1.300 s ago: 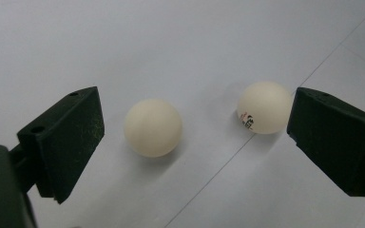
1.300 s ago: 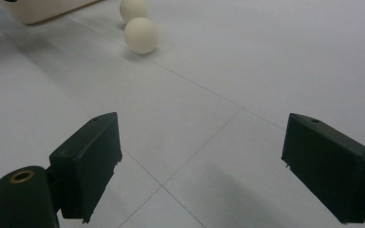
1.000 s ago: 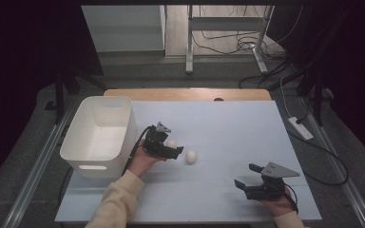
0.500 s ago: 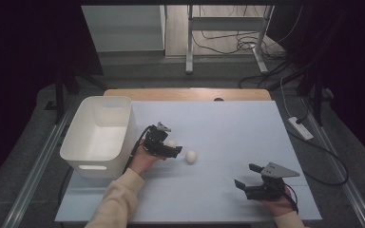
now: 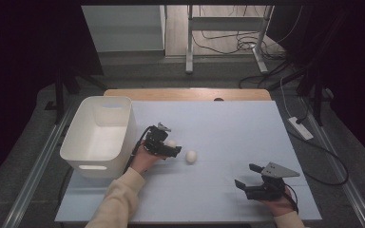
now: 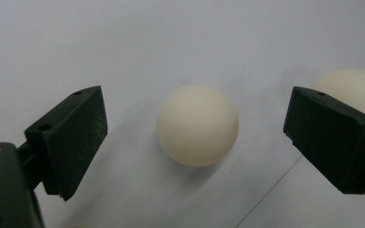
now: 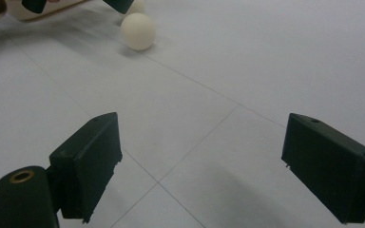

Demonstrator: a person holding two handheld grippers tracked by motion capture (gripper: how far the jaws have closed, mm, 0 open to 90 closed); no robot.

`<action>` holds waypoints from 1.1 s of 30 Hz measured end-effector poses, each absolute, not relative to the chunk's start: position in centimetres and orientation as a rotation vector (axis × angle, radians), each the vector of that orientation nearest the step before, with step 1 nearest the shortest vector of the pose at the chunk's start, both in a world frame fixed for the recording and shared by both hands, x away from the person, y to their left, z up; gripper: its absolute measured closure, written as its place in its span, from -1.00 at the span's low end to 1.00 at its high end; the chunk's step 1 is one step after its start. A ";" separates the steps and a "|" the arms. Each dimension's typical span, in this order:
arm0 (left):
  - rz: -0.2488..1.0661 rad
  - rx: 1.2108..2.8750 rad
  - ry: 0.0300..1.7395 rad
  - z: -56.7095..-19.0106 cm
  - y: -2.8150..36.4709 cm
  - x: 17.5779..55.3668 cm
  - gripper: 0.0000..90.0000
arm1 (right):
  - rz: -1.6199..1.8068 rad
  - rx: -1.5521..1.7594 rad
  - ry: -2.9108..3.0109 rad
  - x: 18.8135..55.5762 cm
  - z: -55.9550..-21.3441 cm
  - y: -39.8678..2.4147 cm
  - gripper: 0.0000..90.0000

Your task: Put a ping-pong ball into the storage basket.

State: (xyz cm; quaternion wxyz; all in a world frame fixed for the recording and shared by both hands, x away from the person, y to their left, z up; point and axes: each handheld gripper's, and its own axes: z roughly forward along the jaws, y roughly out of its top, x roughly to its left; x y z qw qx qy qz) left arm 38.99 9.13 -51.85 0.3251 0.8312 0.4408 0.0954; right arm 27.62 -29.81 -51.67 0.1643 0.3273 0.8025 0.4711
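Cream-white, the ball (image 5: pixel 171 143) on the bench (image 5: pixel 228 128) sits between our left claw's (image 5: pixel 173 147) jaws beside the bin (image 5: pixel 100 137), a second ball (image 5: pixel 191 156) just right. Along our left claw (image 6: pixel 197 137), the jaws have just been closing, still wide and clear of that ball (image 6: pixel 197 125); next we pinch it squarely. Our right claw (image 7: pixel 218 166) waits wide, empty.

Cream ball (image 6: pixel 197 125) between open, closing gripper (image 6: pixel 197 142) jaws, untouched.

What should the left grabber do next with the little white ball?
Probably close a bit more on the ball. It sits on the table midway between the left gripper's jaws, which have just been closing, but gaps remain on both sides.
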 end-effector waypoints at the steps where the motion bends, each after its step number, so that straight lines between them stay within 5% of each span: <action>1: 0.250 2.180 1.159 -51.9 9.1 39.0 -0.79 | 1.343 0.933 2.287 27.6 -51.7 -29.8 -0.72; 33: 0.249 2.221 1.123 -52.1 9.0 38.9 0.11 | 1.341 0.929 2.282 27.6 -51.7 -29.8 -0.71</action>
